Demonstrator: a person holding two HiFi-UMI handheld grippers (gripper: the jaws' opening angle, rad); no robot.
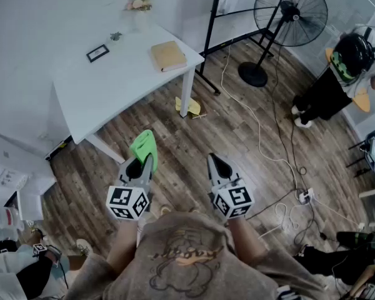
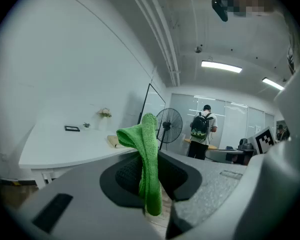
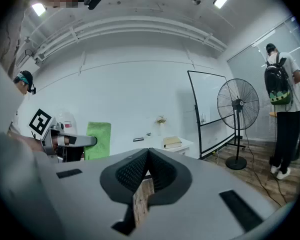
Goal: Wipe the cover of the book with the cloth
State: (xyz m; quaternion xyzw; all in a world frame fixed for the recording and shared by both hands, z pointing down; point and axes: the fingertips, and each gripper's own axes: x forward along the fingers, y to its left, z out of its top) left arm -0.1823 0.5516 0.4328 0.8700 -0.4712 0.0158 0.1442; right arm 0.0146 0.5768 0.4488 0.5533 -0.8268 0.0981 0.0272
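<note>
A tan book [image 1: 168, 55] lies near the right end of the white table [image 1: 106, 83], far ahead of both grippers; it also shows small in the left gripper view [image 2: 114, 141] and the right gripper view [image 3: 172, 142]. My left gripper [image 1: 144, 155] is shut on a green cloth [image 1: 143, 146], which sticks up between its jaws [image 2: 147, 156] and hangs over the floor. In the right gripper view the cloth [image 3: 98, 140] appears at the left. My right gripper [image 1: 214, 160] is shut with nothing in it, its jaws meeting at the tips [image 3: 148, 151].
A small picture frame [image 1: 97, 53], a tiny plant [image 1: 116, 37] and flowers [image 1: 138, 4] sit on the table. A standing fan [image 1: 290, 14] and a person with a backpack [image 1: 353, 58] are at the right. Cables [image 1: 262, 142] trail over the wooden floor; a yellow object [image 1: 189, 107] lies by the table leg.
</note>
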